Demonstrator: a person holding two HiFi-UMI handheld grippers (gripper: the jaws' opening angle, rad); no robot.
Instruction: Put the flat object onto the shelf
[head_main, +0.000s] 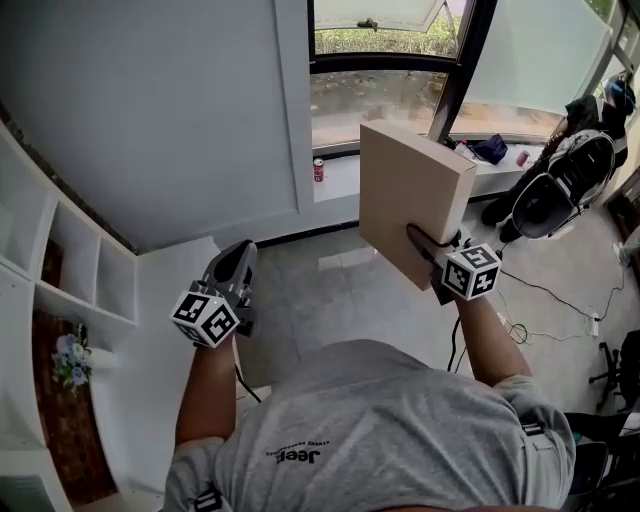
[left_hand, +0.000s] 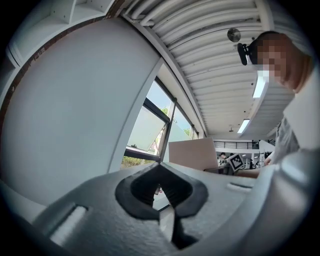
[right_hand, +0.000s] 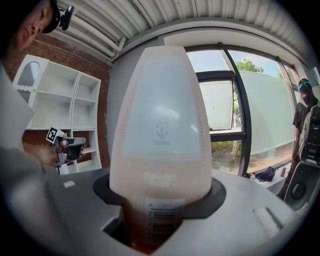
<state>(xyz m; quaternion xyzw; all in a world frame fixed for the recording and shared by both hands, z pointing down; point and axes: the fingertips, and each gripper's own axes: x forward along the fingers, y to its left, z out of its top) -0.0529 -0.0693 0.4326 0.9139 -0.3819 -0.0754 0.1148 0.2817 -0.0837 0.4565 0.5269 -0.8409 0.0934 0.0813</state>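
White shelf (head_main: 85, 270) at left, against pale wall (head_main: 150, 100). Right tongs (head_main: 428, 243) clamp flat cardboard box (head_main: 410, 190), held upright in air before window (head_main: 385, 95). Left tongs (head_main: 238, 262) closed together, empty.

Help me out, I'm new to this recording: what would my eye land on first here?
The flat cardboard box stands out first, held up before the window by the right gripper, whose jaws clamp its lower part. Lower down at the left, the left gripper is shut and empty, and a white shelf lines the head view's left edge.
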